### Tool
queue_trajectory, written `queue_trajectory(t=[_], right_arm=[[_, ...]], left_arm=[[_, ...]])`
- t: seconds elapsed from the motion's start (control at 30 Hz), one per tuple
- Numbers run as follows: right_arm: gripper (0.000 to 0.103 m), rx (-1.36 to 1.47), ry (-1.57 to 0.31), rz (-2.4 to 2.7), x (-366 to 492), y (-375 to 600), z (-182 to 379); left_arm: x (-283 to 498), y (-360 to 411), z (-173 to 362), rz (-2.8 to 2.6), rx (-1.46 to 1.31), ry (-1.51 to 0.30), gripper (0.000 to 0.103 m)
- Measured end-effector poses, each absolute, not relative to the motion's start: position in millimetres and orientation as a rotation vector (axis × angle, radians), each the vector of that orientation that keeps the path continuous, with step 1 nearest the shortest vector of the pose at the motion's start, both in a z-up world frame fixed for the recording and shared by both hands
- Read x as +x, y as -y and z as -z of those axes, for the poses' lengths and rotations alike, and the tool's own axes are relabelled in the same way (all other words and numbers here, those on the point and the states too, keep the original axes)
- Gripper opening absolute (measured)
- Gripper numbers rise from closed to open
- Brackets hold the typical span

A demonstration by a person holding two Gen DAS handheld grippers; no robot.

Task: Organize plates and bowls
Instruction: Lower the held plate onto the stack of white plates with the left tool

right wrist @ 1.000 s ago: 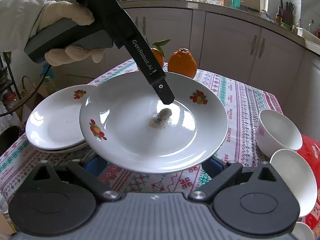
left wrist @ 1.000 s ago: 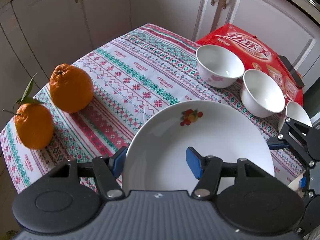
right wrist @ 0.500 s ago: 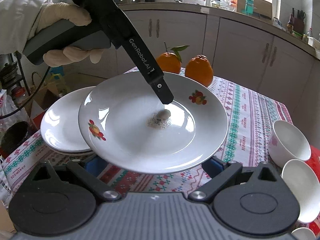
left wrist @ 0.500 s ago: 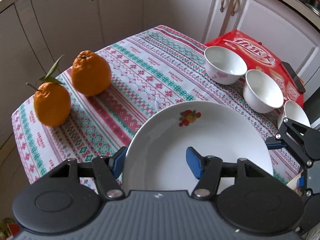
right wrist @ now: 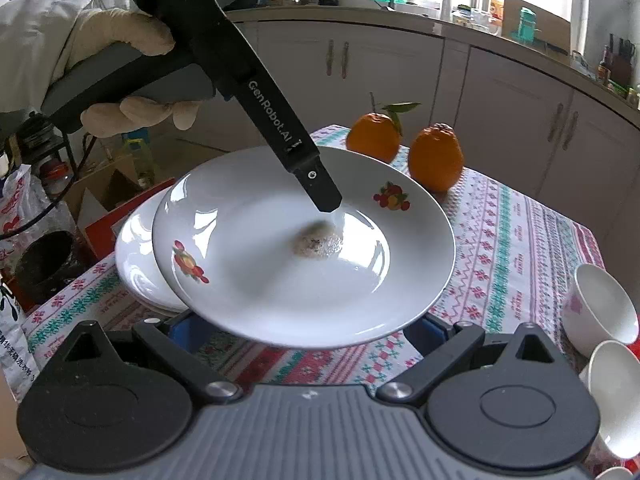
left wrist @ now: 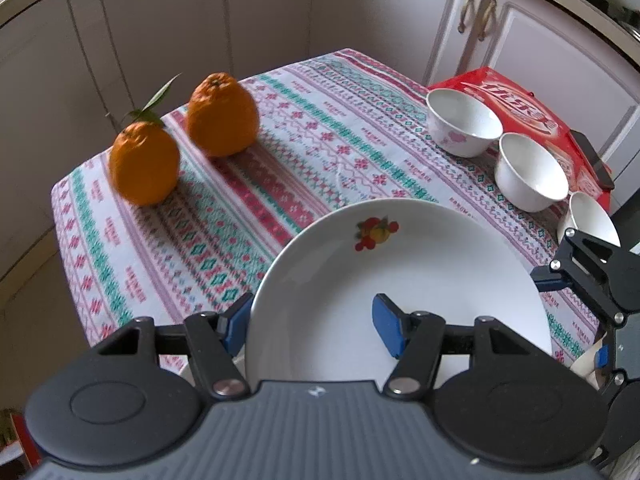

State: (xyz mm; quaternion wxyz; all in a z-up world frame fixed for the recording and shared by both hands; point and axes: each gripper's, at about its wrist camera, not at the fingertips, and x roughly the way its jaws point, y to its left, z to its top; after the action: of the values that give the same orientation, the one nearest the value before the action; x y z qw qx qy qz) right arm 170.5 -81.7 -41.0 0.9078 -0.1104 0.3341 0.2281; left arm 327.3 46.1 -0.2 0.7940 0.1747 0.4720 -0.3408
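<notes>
A white plate (left wrist: 400,280) with fruit prints is held above the table; it also shows in the right wrist view (right wrist: 304,248) with a small food smear at its centre. My left gripper (left wrist: 312,324) is shut on its rim, one finger above and one below. My right gripper (right wrist: 304,332) is open, its fingers below the plate's near edge. A second white plate (right wrist: 136,256) lies on the tablecloth under the held one. White bowls (left wrist: 462,122) (left wrist: 530,178) (left wrist: 592,220) stand at the table's right side.
Two oranges (left wrist: 144,164) (left wrist: 222,114) sit at the far left of the patterned tablecloth (left wrist: 304,148). A red packet (left wrist: 516,108) with a dark phone (left wrist: 592,158) lies behind the bowls. White cabinets surround the table.
The held plate has moved left over the second plate, which is now mostly covered. The left gripper's view has swung so the oranges sit nearer the middle.
</notes>
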Motion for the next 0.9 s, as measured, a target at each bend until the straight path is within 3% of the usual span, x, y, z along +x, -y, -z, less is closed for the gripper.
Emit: queue_trajectory(t=[0.9], right_arm=[[0.101, -0.288, -0.727, -0.551, 181, 42, 53]], left_arm=[[315, -113, 27, 0.674, 0.26, -1.054, 0.062]])
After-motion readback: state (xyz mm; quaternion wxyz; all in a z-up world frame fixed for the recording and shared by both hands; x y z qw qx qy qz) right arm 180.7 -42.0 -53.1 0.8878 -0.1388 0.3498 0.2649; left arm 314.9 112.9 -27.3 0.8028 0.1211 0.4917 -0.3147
